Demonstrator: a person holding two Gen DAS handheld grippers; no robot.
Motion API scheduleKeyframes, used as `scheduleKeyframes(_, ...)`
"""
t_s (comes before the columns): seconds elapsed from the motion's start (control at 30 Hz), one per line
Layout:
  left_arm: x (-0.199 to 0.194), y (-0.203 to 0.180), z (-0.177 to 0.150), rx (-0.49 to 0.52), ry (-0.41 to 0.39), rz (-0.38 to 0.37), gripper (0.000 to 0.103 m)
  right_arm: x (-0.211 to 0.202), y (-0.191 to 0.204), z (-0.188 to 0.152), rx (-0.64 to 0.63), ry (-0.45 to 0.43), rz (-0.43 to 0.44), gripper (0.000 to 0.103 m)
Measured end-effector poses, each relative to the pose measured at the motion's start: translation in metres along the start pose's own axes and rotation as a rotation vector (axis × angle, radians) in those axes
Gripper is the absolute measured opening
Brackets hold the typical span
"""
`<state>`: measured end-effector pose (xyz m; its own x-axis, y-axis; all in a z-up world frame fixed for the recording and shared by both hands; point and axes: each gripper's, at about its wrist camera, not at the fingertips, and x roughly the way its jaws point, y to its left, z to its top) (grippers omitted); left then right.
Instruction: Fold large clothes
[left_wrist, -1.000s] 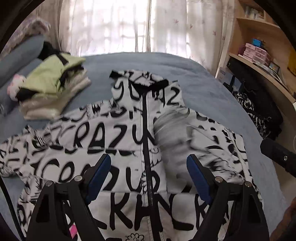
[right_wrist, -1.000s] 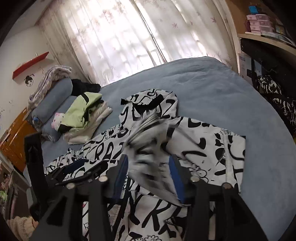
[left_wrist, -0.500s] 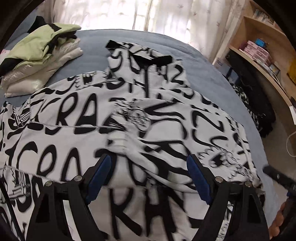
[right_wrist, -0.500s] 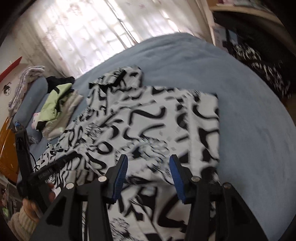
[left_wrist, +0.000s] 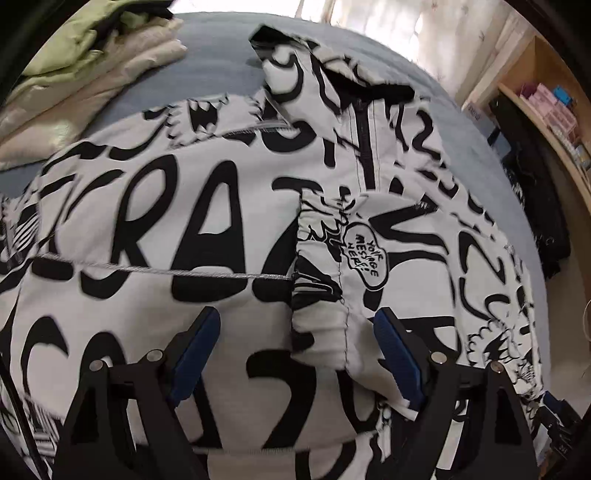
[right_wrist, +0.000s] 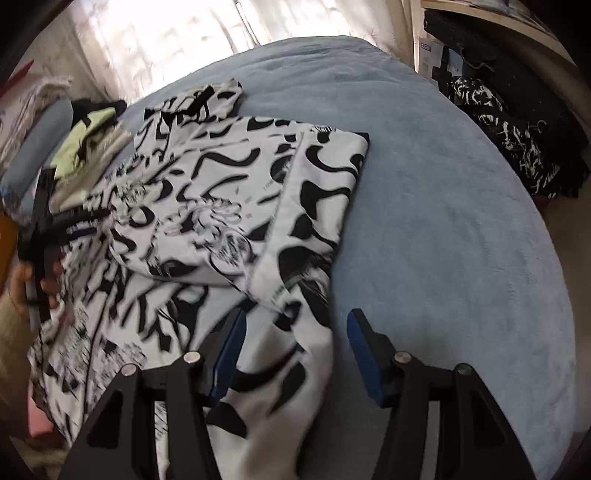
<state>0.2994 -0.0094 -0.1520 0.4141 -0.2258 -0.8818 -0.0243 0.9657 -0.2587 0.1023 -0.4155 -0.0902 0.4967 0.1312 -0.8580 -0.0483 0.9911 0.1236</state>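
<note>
Printed jacket (left_wrist: 207, 236) spread flat on blue bed (right_wrist: 443, 221), hood toward window; sleeve folded across its chest; soft, light, floppy, probably slick; best pinched at hem corners. Left gripper (left_wrist: 295, 350) and right gripper (right_wrist: 293, 349) both agape, empty.

A: In the left wrist view the jacket (left_wrist: 155, 236) runs off the left and bottom edges, so its hem is cut away, and the lettering at the far left smears.

B: The folded clothes (left_wrist: 85, 74) at upper left are cropped by the lens rim too.

A: In the right wrist view the left gripper (right_wrist: 55, 225) at the left edge is a dark blur; how its jaws stand cannot be read there.

B: The shelf items (left_wrist: 554, 107) at upper right are too small to name.
</note>
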Motion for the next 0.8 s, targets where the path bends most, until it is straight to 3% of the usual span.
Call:
scheduleKeyframes(0.2,0.016,-0.012,0.011,0.005,0.026,0.035,0.084,0.020,0.020,0.007,-0.091,0.021,-0.068,0.057)
scheduleKeyframes(0.27,0.013,-0.018,0.013,0.007,0.020,0.019,0.068,0.033,0.031,0.012,-0.135,0.025,-0.118,0.057)
scheduleKeyframes(0.3,0.013,-0.024,0.014,0.016,0.023,0.018,0.045,0.038,0.036,0.014,-0.152,0.029,-0.142,0.057)
scheduleKeyframes(0.33,0.012,-0.030,0.015,0.028,0.028,0.036,0.036,0.044,0.041,0.015,-0.165,0.028,-0.162,0.057)
scheduleKeyframes(0.4,0.007,-0.041,0.015,0.060,0.010,0.070,0.028,0.050,0.046,0.017,-0.179,0.002,-0.213,0.053)
scheduleKeyframes(0.43,0.001,-0.046,0.015,0.079,-0.010,0.076,0.025,0.049,0.044,0.018,-0.162,-0.017,-0.216,0.041)
scheduleKeyframes(0.6,-0.038,-0.061,0.005,0.119,-0.114,0.013,0.020,0.018,0.009,0.016,0.015,-0.140,-0.141,0.034)
scheduleKeyframes(0.67,-0.038,-0.068,-0.008,0.147,-0.118,0.028,0.020,0.025,-0.003,0.011,0.042,-0.103,-0.124,0.034)
scheduleKeyframes(0.73,-0.021,-0.074,-0.021,0.199,-0.093,0.107,0.023,0.040,-0.005,0.006,0.024,-0.013,-0.127,0.037)
scheduleKeyframes(0.8,-0.007,-0.069,-0.031,0.212,-0.046,0.141,0.032,0.039,-0.003,0.005,0.006,0.015,-0.126,0.040)
